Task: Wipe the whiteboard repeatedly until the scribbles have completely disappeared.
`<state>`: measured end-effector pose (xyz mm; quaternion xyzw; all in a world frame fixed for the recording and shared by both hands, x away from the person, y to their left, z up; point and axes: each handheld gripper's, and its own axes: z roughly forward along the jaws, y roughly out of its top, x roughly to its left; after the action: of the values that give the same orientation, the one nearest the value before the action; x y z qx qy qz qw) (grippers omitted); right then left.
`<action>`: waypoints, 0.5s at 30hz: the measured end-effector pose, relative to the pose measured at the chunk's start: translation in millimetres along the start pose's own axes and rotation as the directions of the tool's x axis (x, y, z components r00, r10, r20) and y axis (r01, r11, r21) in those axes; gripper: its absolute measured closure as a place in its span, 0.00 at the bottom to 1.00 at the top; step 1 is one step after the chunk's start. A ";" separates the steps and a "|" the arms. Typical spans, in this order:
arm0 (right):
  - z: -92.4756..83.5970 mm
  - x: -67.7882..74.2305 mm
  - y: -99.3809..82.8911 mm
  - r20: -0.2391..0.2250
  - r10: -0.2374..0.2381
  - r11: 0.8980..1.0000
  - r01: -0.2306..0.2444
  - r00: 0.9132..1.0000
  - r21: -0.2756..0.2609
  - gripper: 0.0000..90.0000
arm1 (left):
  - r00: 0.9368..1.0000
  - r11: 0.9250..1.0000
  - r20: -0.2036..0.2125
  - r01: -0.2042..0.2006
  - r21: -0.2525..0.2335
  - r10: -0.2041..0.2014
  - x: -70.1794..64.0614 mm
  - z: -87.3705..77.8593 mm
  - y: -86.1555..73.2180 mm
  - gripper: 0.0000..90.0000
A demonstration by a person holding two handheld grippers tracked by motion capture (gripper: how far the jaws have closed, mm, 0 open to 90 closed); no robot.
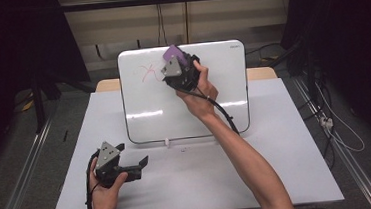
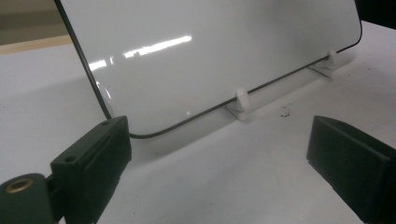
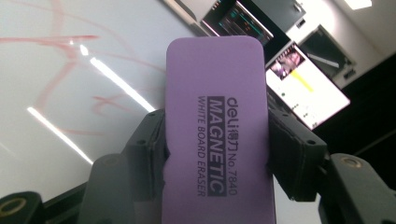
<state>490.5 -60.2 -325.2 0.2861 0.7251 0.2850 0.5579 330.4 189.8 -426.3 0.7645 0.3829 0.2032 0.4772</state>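
Eraser [image 3: 215,130], clamped in the right gripper [image 1: 180,67], hovers at the whiteboard [image 1: 138,108] beside red marks [image 1: 148,72], seemingly mid-wipe; next, press across them.

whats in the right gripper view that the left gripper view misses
Right gripper view: the right claw is shut on a purple eraser printed "MAGNETIC WHITE BOARD ERASER", red marker strokes cross the board, and lit screens stand behind.
Left gripper view: the left claw is open over the white table, with the board's white foot clips and some dark specks beside them.
Both views: the glossy whiteboard with glare streaks.
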 end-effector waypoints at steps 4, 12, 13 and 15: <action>-6.2 23.1 3.0 -0.065 -0.055 0.998 0.053 0.996 -0.036 0.47 | 1.000 1.000 0.004 -0.007 0.003 0.007 -0.8 0.6 0.4 0.07; -7.5 31.9 5.6 -0.119 -0.067 0.996 0.059 0.991 -0.069 0.47 | 1.000 1.000 0.001 0.001 -0.001 -0.001 -0.3 -0.3 -0.2 0.07; -4.7 25.3 6.3 -0.110 -0.042 0.997 0.035 0.993 -0.063 0.47 | 1.000 1.000 0.002 0.002 0.000 -0.002 -0.1 -0.9 -0.3 0.07; 1.9 10.3 8.6 -0.086 -0.024 0.999 0.020 0.996 -0.049 0.47 | 1.000 1.000 0.003 0.001 0.001 -0.001 -0.1 -1.4 -0.5 0.07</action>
<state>491.0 -46.7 -325.9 0.2520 0.7446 0.3084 0.5358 329.3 190.6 -426.1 0.7647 0.3829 0.2017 0.4775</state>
